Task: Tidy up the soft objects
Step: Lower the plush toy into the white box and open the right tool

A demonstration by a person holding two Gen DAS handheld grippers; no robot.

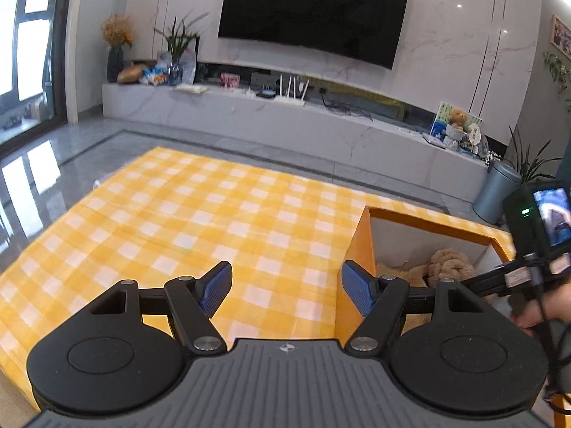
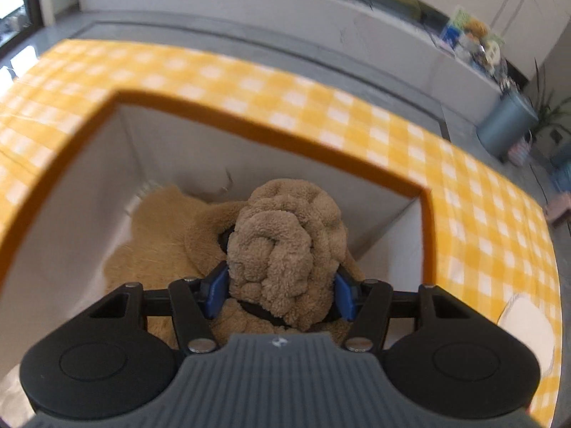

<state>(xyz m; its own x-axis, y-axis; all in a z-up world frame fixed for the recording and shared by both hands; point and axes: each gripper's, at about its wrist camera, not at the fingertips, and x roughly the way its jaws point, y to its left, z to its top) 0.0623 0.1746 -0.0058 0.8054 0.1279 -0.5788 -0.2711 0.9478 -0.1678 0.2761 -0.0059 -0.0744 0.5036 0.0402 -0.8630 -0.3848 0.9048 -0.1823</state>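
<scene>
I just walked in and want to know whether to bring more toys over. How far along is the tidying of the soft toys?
Done: a tan plush already lies inside the orange box. In hand: the right gripper is clamped on a wrinkly brown plush over the box opening, not yet released. Left: let it go. The left gripper is open and empty, and the checkered tablecloth shows no other toys.

Black linkage arms, blue ribbed pads (image 1: 214, 290), silver pivot screws on left gripper (image 1: 285, 287). Grey ridged housing with small compass emblem. Same build on right gripper (image 2: 282, 294).
</scene>
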